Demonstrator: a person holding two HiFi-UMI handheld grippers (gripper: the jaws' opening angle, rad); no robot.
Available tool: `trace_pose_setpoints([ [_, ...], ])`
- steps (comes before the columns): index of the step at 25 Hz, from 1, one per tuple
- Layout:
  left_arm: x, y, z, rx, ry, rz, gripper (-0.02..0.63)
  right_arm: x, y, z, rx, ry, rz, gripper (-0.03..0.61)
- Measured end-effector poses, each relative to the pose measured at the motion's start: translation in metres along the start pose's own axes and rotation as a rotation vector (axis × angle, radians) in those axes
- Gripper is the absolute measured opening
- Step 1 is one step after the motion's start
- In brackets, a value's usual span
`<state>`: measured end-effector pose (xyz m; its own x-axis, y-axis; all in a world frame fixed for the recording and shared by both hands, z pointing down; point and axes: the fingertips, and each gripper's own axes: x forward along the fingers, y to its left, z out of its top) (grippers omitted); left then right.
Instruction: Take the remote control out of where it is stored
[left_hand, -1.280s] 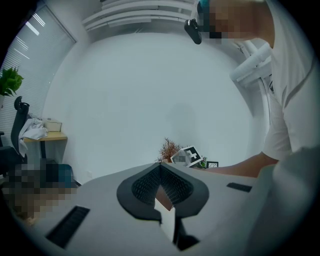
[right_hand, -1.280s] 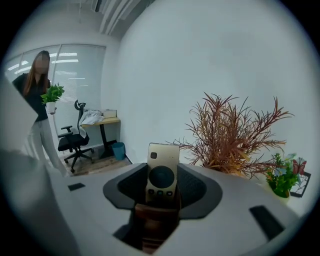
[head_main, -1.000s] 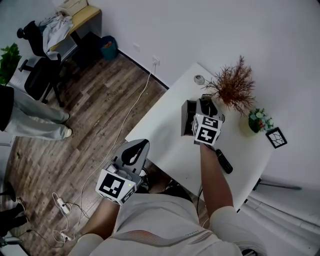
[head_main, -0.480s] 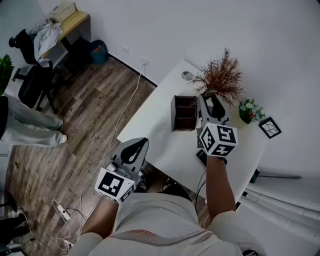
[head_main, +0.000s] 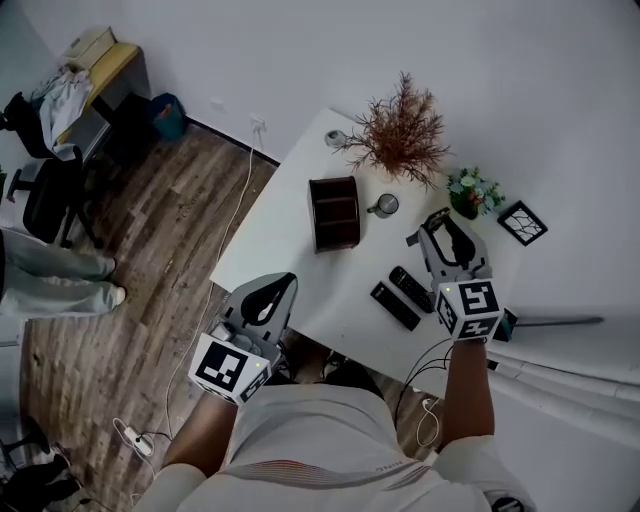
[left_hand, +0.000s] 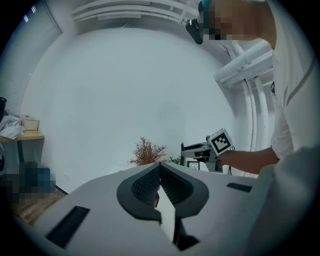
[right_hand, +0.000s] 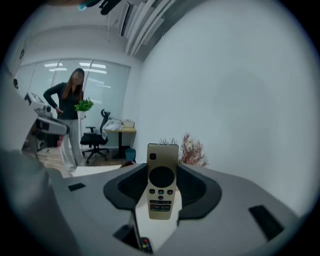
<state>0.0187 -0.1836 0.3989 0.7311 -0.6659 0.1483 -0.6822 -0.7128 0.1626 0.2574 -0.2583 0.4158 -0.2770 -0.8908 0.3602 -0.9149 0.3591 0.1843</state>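
While the left gripper (head_main: 262, 298) hangs off the near edge of the white table (head_main: 290, 250), its jaws are drawn together at the tips with nothing between them, and it takes no part in the work. Ahead of this tool and to its right stands the dark compartmented box (head_main: 334, 213), judged to be the store. Whether anything lies in it cannot be made out.

Further right, two black remotes (head_main: 410, 288) (head_main: 395, 305) lie flat on the table side by side, just left of the right gripper's marker cube and clear of its jaws.

The right gripper (head_main: 447, 240) is held above the right part of the table, well apart from the box. Its jaws are clamped on the remote control (right_hand: 162, 182), a pale beige unit. It stands upright between the pads with its button face towards the gripper's camera and its top end projecting past the jaw tips. A mug (head_main: 384, 205) stands to the gripper's left and a small potted plant (head_main: 470, 192) just ahead of it.

Step in hand, as judged: the remote control is already out of the box and is being carried.

Next move, as judged: bring it down over a bare patch of table beside the black remotes. The grip should hold until the remote control rests flat, and only then part the jaws. The gripper should keep clear of the mug and the pot.
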Motion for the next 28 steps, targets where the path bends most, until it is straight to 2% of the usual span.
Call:
trace_pose_setpoints([
  [7, 0.020, -0.024, -0.007, -0.004, 0.021, -0.032, 0.008, -0.013, -0.034, -0.107, -0.097, 0.352, 0.039, 0.187],
  [14, 0.033, -0.036, -0.011, -0.004, 0.034, -0.035, 0.008, -0.011, -0.037, -0.196, -0.260, 0.664, 0.125, 0.186],
  [18, 0.033, -0.030, -0.013, -0.006, 0.042, -0.016, 0.008, 0.000, -0.032, -0.221, -0.346, 0.755, 0.173, 0.186],
  [28, 0.034, -0.017, -0.013, -0.018, 0.034, 0.014, 0.008, 0.024, -0.012, -0.261, -0.447, 0.950, 0.348, 0.186],
])
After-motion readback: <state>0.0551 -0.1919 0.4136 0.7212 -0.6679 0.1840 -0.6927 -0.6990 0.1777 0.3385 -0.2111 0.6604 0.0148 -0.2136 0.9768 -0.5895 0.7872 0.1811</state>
